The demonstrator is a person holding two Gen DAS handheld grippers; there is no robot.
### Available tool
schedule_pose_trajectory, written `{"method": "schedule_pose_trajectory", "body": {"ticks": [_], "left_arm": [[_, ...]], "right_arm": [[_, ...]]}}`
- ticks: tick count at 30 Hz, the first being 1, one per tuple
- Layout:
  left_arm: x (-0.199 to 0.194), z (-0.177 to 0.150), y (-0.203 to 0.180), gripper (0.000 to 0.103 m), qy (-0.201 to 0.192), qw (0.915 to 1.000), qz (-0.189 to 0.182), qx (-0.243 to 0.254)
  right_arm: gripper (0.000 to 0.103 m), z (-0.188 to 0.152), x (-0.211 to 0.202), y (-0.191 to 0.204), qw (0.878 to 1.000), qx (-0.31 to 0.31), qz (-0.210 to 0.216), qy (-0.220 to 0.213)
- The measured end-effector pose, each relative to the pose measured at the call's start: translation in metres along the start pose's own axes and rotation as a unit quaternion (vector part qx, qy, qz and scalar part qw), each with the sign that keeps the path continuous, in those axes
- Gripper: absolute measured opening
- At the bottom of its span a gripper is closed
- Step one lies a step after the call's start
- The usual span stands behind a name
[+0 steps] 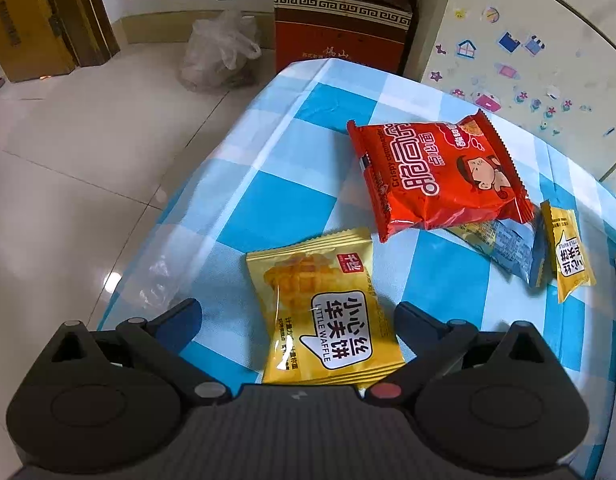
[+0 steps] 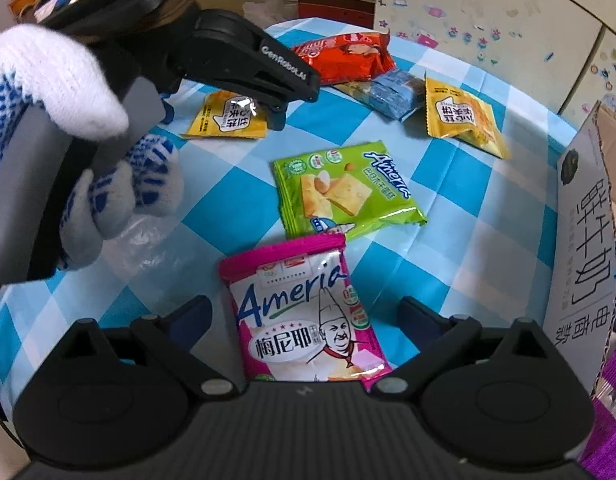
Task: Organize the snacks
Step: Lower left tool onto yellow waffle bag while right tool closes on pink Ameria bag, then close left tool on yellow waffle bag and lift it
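Jaws spread: left gripper (image 1: 298,308) over "LITTLE WAFFLE" packet (image 1: 321,312), right gripper (image 2: 304,308) over "Ameria" packet (image 2: 304,316).

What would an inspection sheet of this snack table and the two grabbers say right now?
Surface: table with blue-and-white checked cloth.
Job's things: yellow waffle packet between the left gripper fingers; pink cracker packet between the right gripper fingers; green cracker packet, red snack bag, blue packet, second yellow packet.
Clutter: clear plastic wrap.
Grippers: both open, neither closed on a packet; gloved hand holds the left one.
Cables: nothing seen.
Surroundings: white cardboard box, brown carton, plastic bag on floor.
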State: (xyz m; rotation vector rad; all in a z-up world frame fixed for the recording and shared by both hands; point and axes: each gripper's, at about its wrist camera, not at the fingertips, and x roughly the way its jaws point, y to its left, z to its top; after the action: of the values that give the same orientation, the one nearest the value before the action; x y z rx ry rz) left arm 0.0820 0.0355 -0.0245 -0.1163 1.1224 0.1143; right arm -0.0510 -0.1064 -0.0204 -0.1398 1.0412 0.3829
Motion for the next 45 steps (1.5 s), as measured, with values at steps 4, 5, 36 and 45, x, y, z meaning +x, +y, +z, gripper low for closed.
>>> {"method": "schedule_pose_trajectory", "body": {"ticks": [4, 5, 36, 45], "left_arm": [[0.0, 0.0, -0.001, 0.103, 0.001, 1.0, 0.0, 0.003], [0.0, -0.001, -0.002, 0.103, 0.001, 1.0, -0.003, 0.009], [-0.031, 0.0, -0.002, 0.067, -0.013, 0.9982, -0.049, 0.032], [-0.057, 0.004, -0.002, 0.062, -0.037, 0.9975, -0.055, 0.025]], "right_arm": [[0.1, -0.001, 0.001, 0.004, 1.0, -0.01, -0.009, -0.001], [0.1, -0.001, 0.001, 0.004, 1.0, -0.009, -0.01, -0.002], [0.052, 0.016, -0.028, -0.024, 0.996, 0.064, 0.029, -0.055], [0.052, 0.023, -0.053, -0.026, 0.993, 0.064, 0.034, -0.091]]}}
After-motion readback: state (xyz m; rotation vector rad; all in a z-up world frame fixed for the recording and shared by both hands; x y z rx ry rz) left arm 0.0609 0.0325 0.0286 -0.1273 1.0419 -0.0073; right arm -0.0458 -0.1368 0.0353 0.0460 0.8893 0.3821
